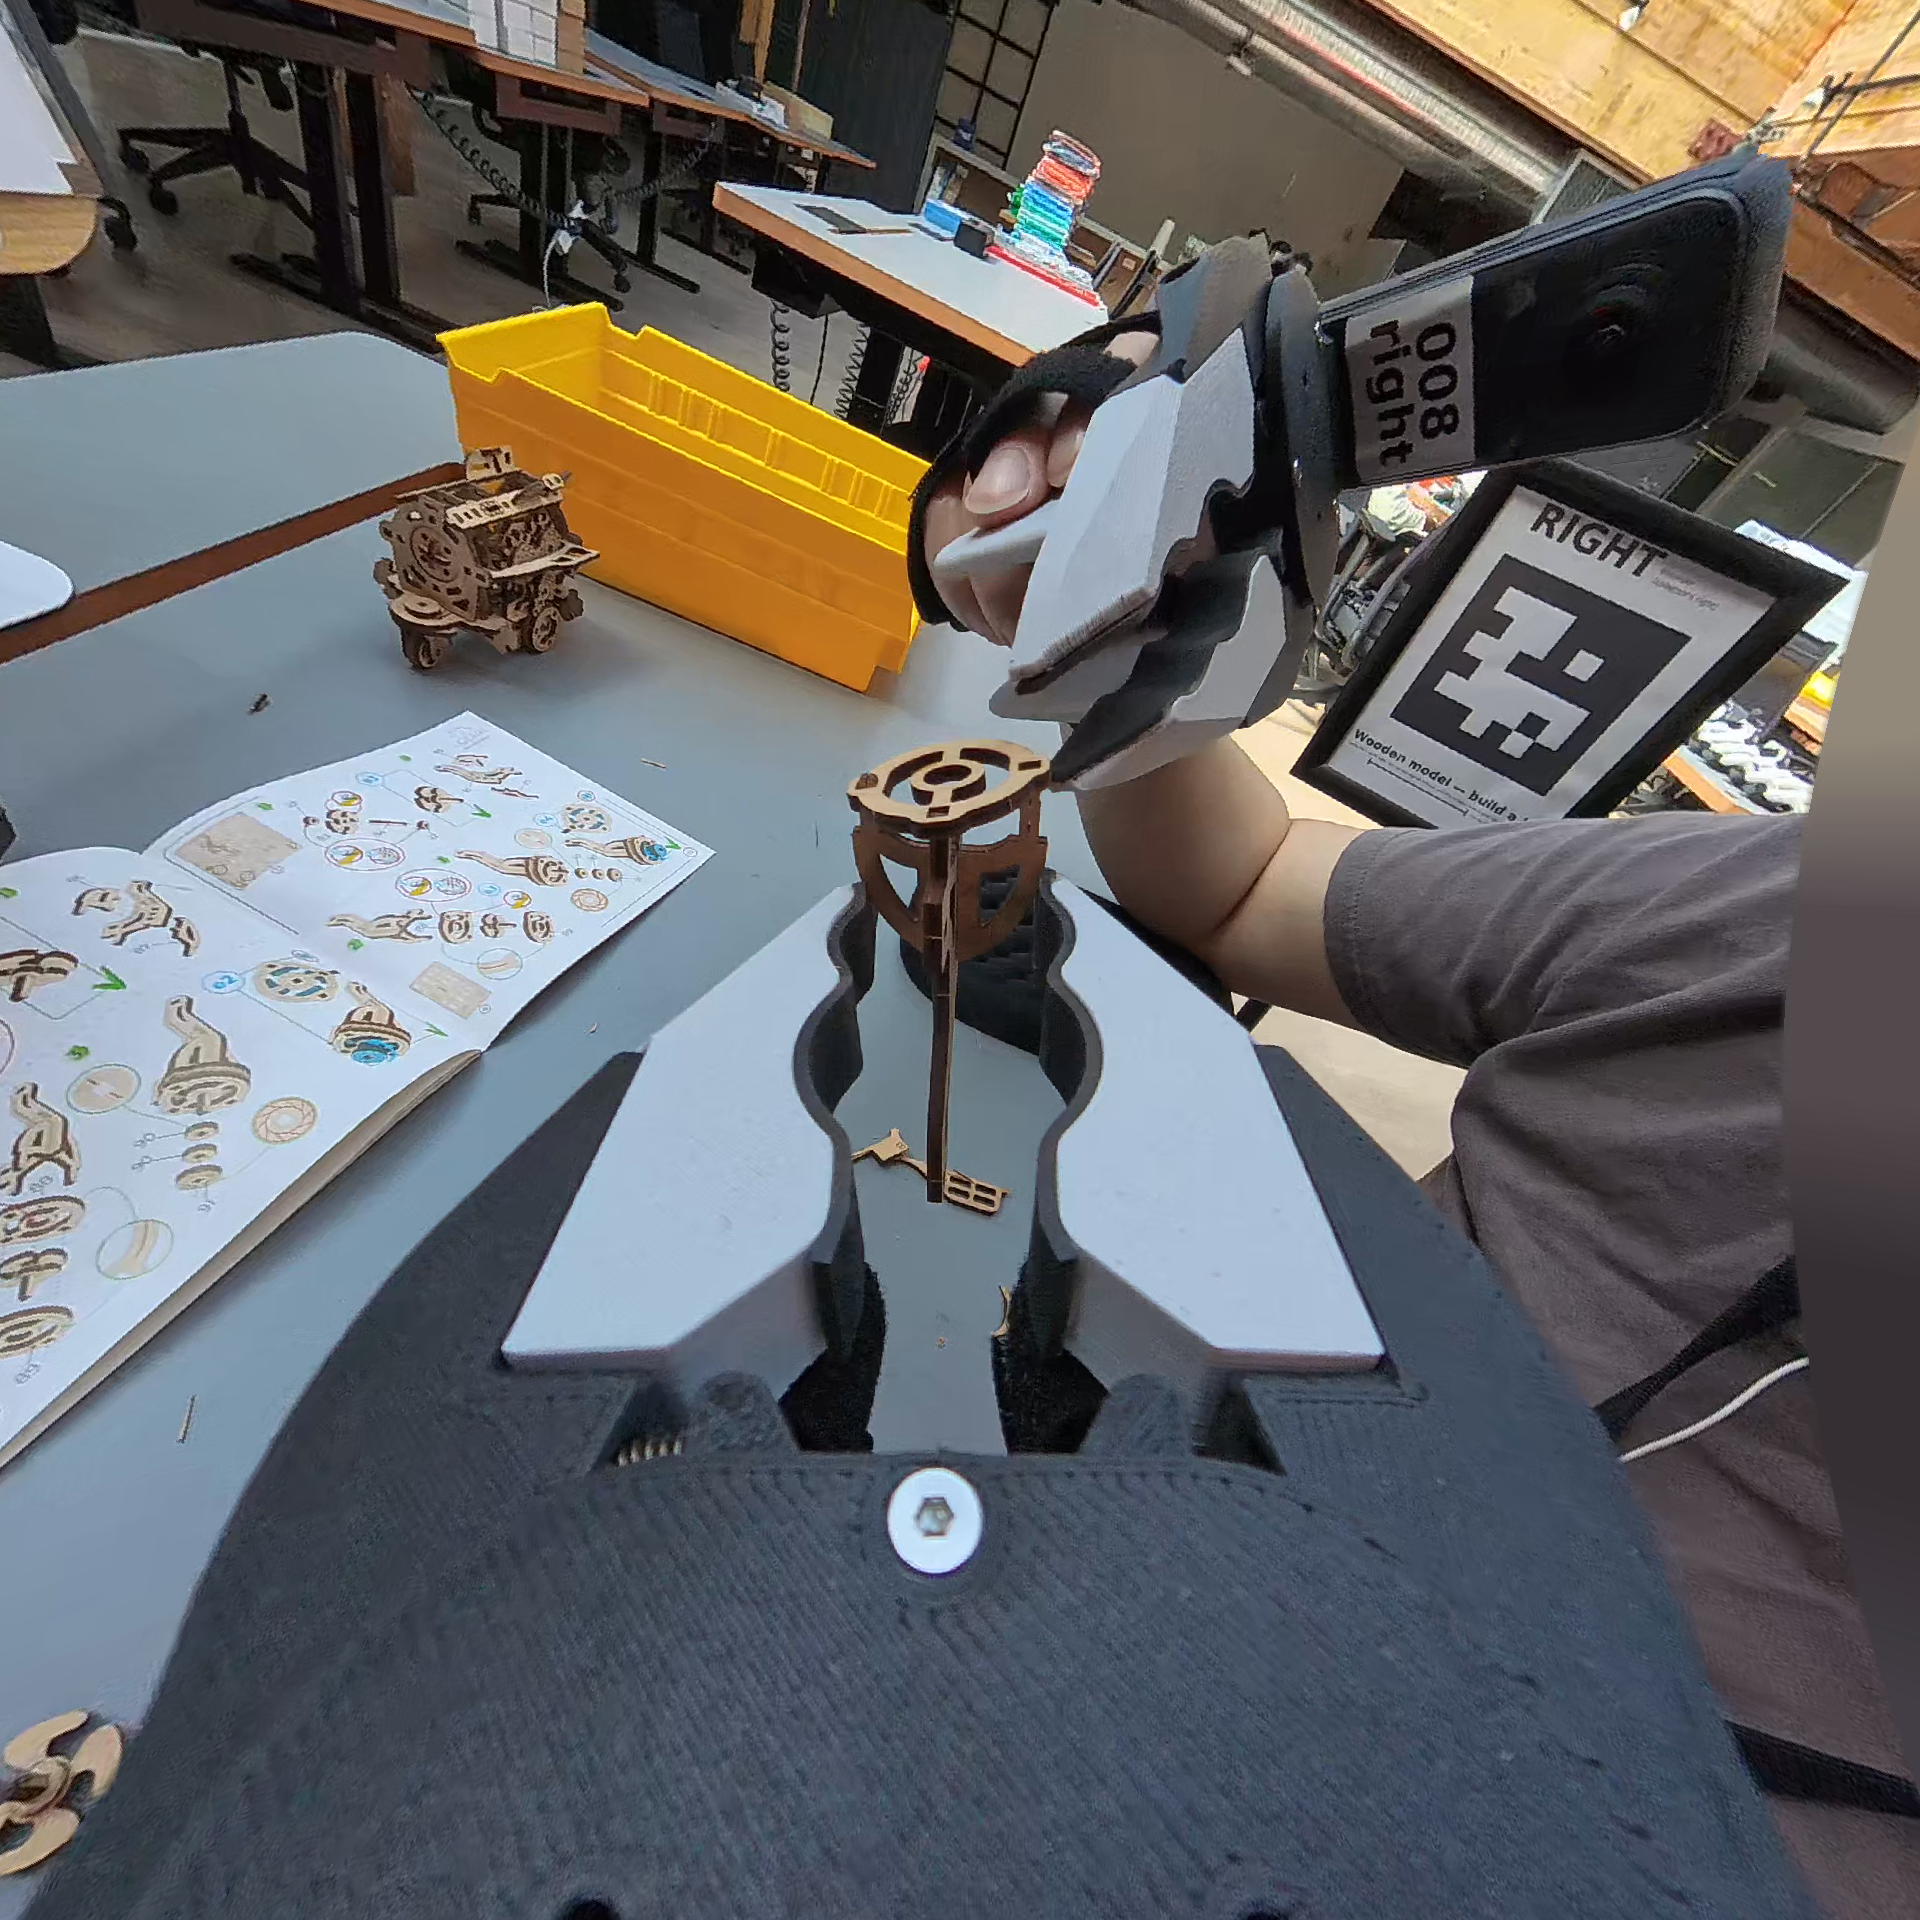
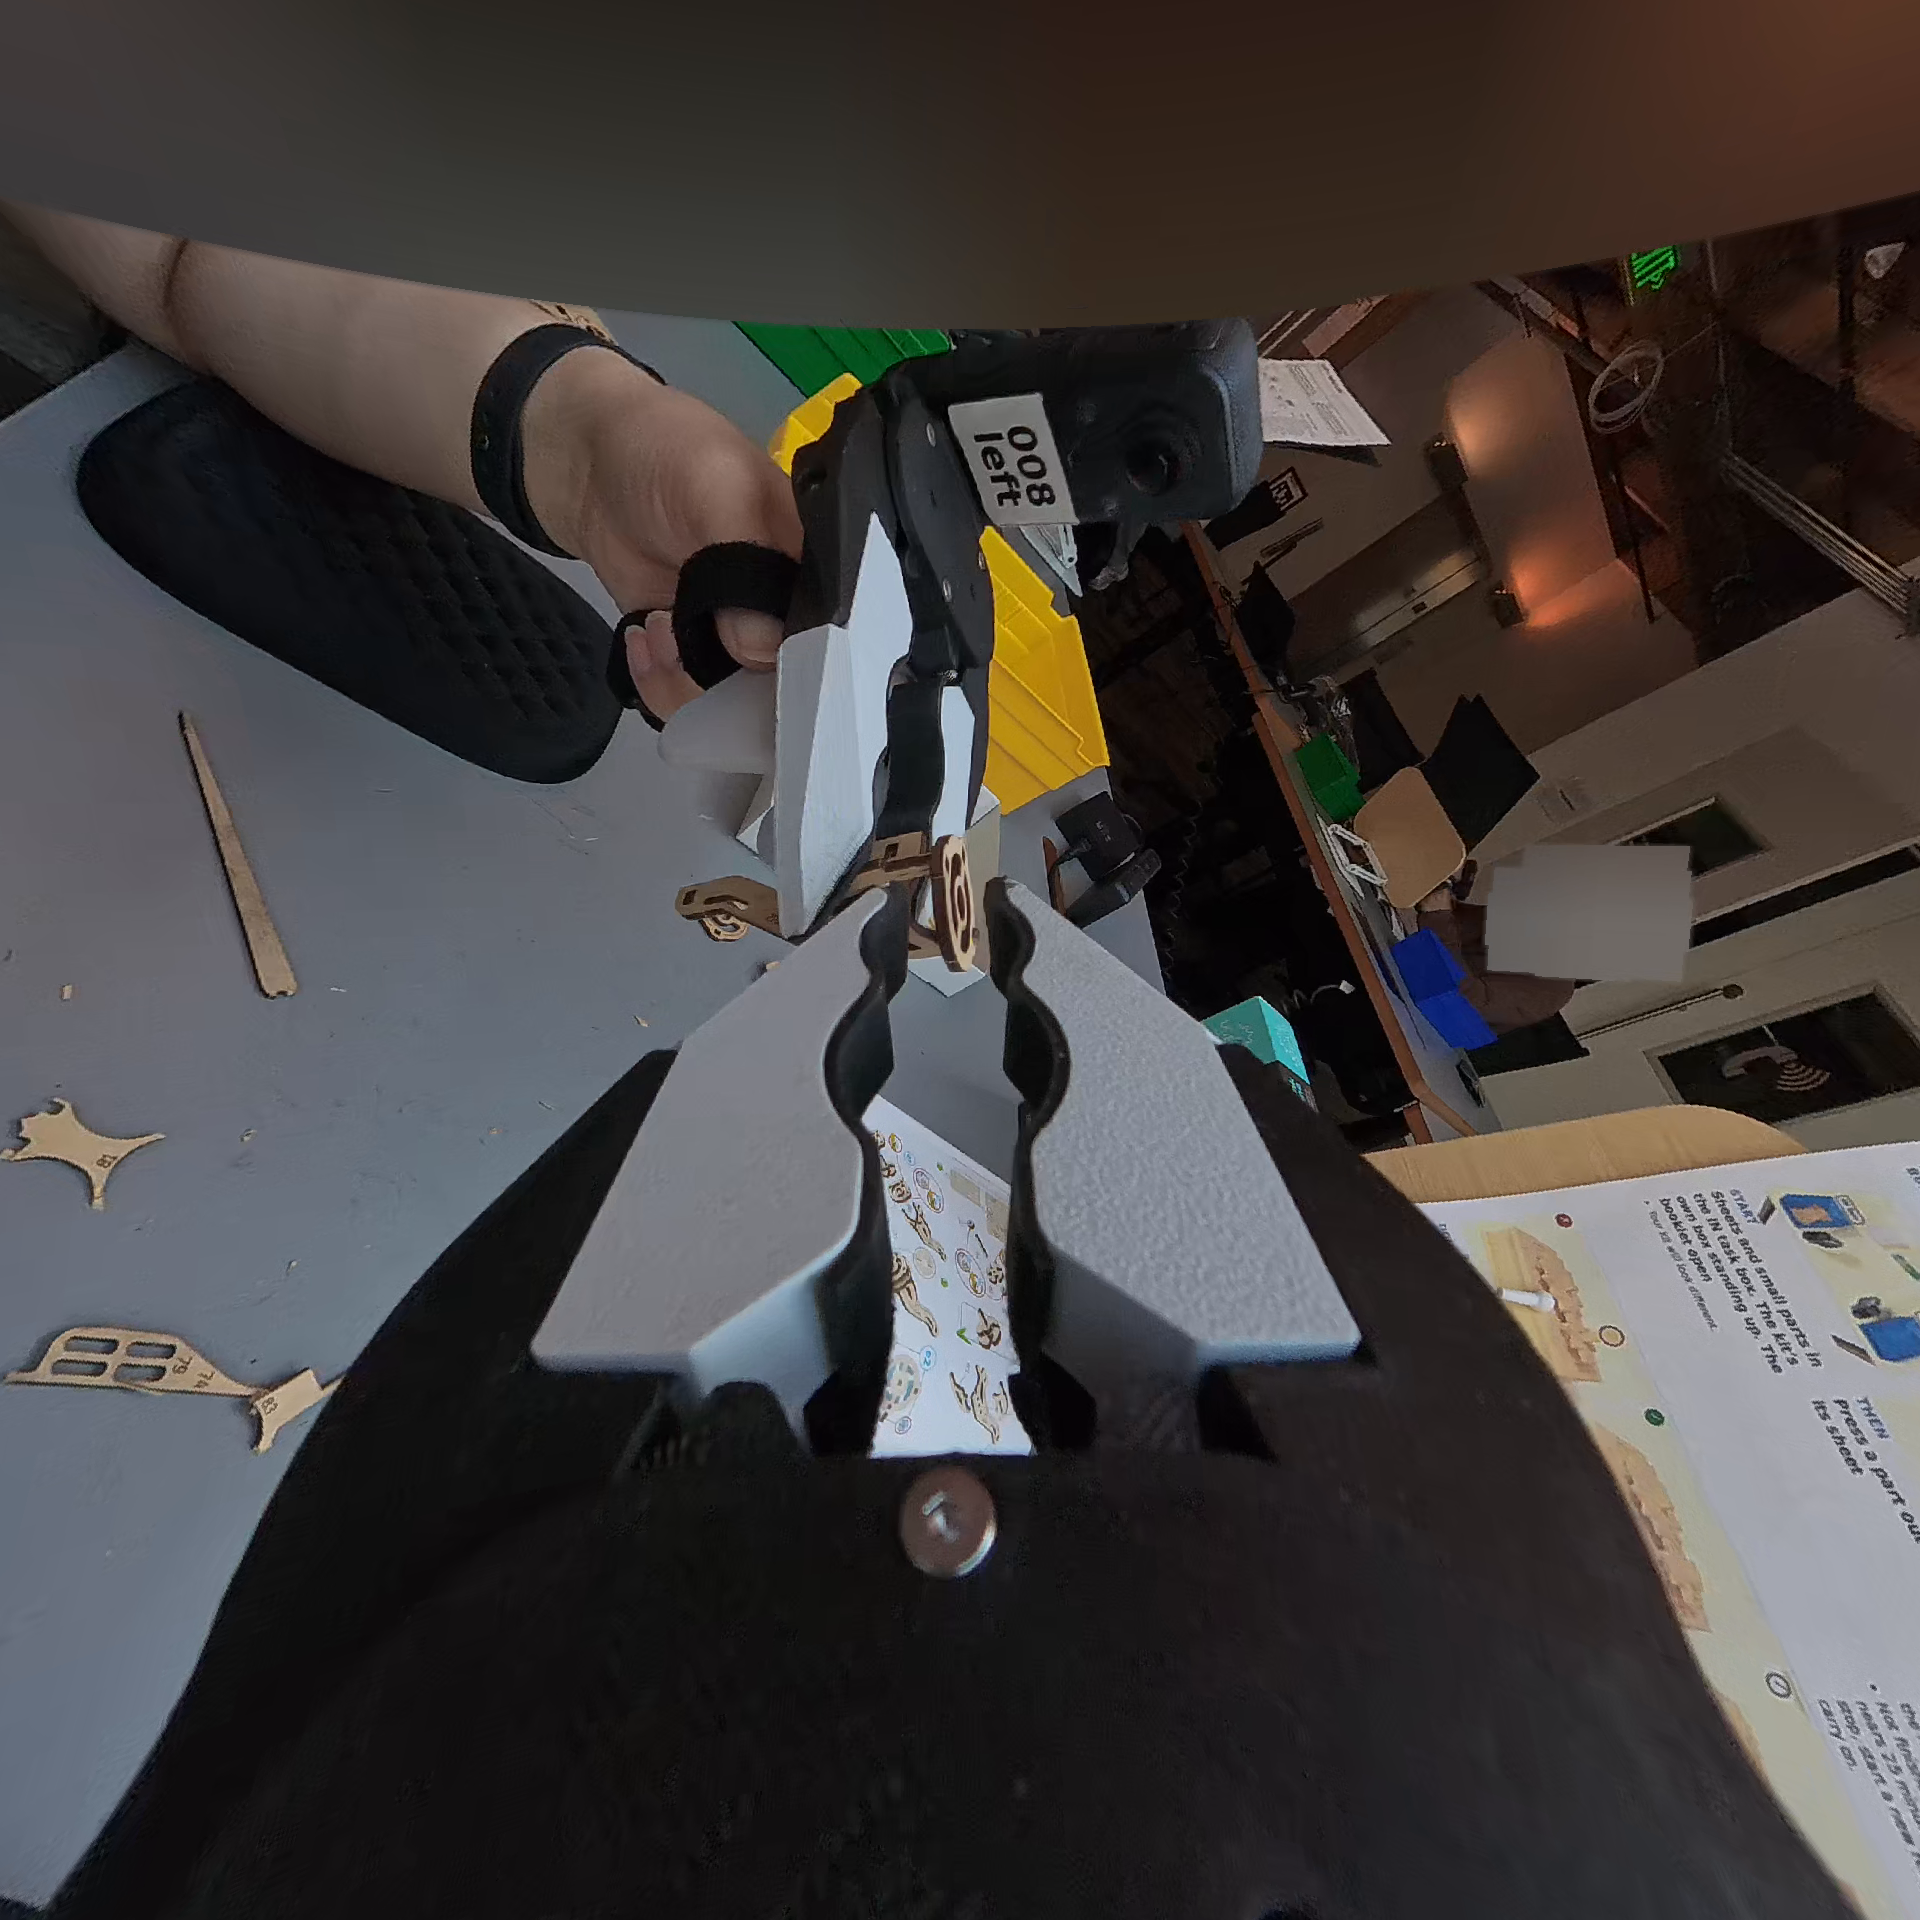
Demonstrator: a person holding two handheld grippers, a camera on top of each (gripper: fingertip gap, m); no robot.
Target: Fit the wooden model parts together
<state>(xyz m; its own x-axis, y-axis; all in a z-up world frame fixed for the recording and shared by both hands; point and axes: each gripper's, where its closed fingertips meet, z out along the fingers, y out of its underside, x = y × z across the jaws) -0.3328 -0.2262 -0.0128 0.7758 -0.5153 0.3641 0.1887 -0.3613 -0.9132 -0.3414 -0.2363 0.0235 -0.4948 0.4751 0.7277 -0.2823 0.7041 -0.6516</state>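
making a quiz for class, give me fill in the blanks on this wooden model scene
The left gripper is shut on the small wooden ___.
The storage bin behind it is ___.
The open instruction booklet lies on the grey ___.
The right gripper has its jaws ___.

Missing words: assembly; yellow; table; open

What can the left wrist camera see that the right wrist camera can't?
Only the left wrist view shows the finished wooden model standing on the table. Only the right wrist view shows a long wooden stick and loose cut-out scraps. Both show the small wooden assembly held by the left hand-held gripper, the yellow bin and the instruction booklet.
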